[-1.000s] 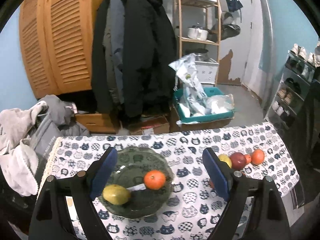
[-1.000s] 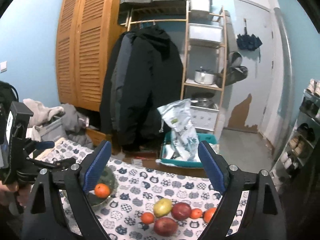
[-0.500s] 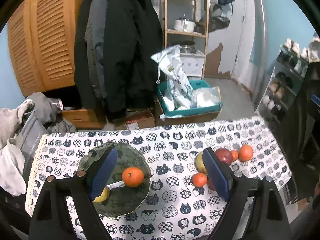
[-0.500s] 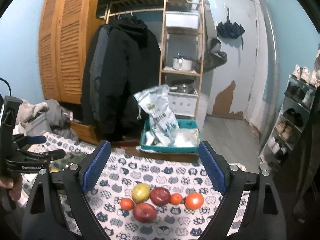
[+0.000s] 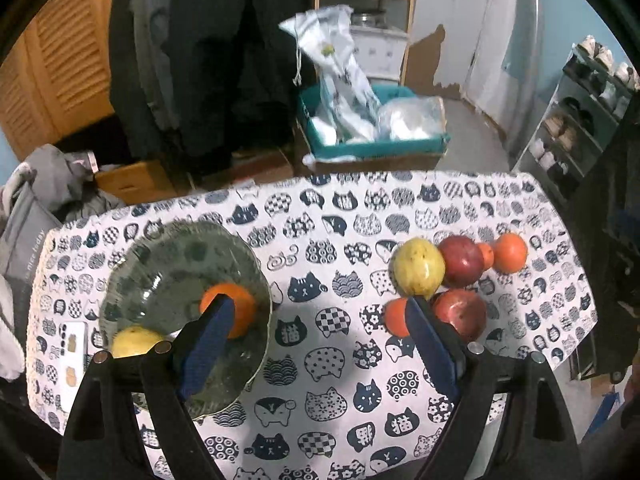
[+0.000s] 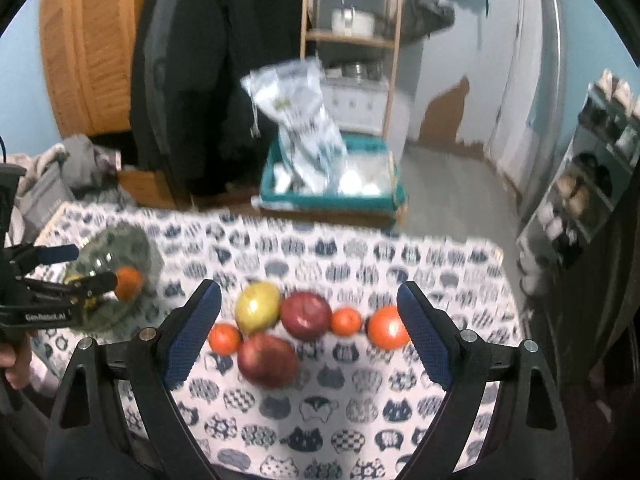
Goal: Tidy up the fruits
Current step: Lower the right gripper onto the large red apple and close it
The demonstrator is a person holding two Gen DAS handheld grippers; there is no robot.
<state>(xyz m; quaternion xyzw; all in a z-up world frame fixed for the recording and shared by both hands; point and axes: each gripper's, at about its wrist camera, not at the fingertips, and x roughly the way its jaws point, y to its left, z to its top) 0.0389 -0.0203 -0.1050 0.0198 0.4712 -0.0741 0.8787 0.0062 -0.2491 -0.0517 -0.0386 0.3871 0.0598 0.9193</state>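
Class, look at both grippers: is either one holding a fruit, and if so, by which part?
Neither. The left gripper and right gripper both have open jaws with nothing gripped between them.

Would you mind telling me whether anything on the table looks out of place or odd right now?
Nothing looks spilled or damaged. The glass bowl already holds an orange and a yellow fruit, while six fruits lie loose in a cluster on the cat-print tablecloth toward its right end, outside the bowl.

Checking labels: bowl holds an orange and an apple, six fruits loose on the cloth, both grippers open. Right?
One error: the bowl holds an orange and a yellow fruit, no apple, per the left wrist view. The rest stands.
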